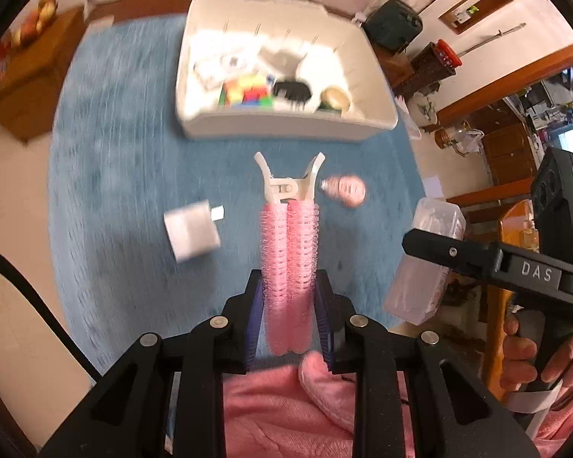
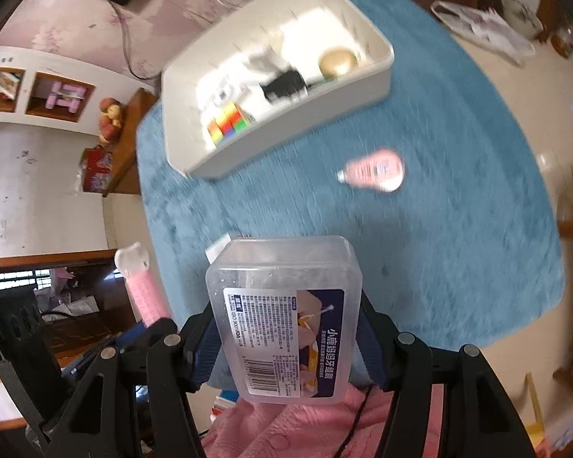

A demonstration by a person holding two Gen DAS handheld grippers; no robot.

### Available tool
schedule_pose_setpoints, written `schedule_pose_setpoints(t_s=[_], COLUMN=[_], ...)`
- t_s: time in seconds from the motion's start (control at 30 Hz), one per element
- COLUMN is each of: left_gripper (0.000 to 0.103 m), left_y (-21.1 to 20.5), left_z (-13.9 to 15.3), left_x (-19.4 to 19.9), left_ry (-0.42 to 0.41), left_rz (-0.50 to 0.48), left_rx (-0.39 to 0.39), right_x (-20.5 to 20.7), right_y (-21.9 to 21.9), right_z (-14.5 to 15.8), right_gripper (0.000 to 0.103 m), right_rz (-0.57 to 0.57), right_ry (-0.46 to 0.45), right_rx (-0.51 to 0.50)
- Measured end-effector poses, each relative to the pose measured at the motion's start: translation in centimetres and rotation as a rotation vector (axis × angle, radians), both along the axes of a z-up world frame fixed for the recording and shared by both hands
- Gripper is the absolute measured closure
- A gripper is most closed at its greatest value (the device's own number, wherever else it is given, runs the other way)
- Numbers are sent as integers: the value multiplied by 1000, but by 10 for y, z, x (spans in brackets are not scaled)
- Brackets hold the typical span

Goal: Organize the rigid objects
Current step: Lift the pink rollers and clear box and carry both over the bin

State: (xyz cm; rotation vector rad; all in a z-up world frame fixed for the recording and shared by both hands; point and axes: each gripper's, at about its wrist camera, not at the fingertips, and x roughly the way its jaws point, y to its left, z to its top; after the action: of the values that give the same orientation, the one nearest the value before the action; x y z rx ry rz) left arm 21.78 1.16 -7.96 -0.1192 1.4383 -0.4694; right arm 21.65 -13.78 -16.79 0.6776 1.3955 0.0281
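Left wrist view shows the left gripper (image 1: 288, 316) clenched on a pink hair-roller clip (image 1: 289, 244) and the right gripper (image 2: 286, 343) clamping a clear plastic box (image 2: 282, 316), both above the blue rug (image 1: 114, 175), likely bound for the white bin (image 1: 286, 126).

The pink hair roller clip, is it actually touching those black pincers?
Touching. The left wrist view shows the left gripper with its blue pads pressed against both sides of the pink hair roller clip.

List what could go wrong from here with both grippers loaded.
1. The left gripper pinches only the low end of the pink hair roller clip; it may pivot or slip.
2. The clear plastic box in the right gripper is smooth and may slide.
3. The white bin is already crowded; drops may bounce out.
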Motion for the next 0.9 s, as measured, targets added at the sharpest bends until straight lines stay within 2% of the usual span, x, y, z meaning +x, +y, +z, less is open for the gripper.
schedule_pose_setpoints(t_s=[0.3,0.57,0.9], left_gripper=[76,75,75], left_y=[-33,-59,-94], left_z=[29,35,24], left_x=[44,80,123], left_ry=[-139,-197,-218], left_rz=[16,62,101], left_rx=[52,85,116], right_x=[36,72,115], right_y=[-35,-59,-81], right_z=[23,35,25], right_gripper=[40,40,40], right_rz=[4,45,95], right_ry=[-130,-227,-338], right_rx=[-53,-71,-90])
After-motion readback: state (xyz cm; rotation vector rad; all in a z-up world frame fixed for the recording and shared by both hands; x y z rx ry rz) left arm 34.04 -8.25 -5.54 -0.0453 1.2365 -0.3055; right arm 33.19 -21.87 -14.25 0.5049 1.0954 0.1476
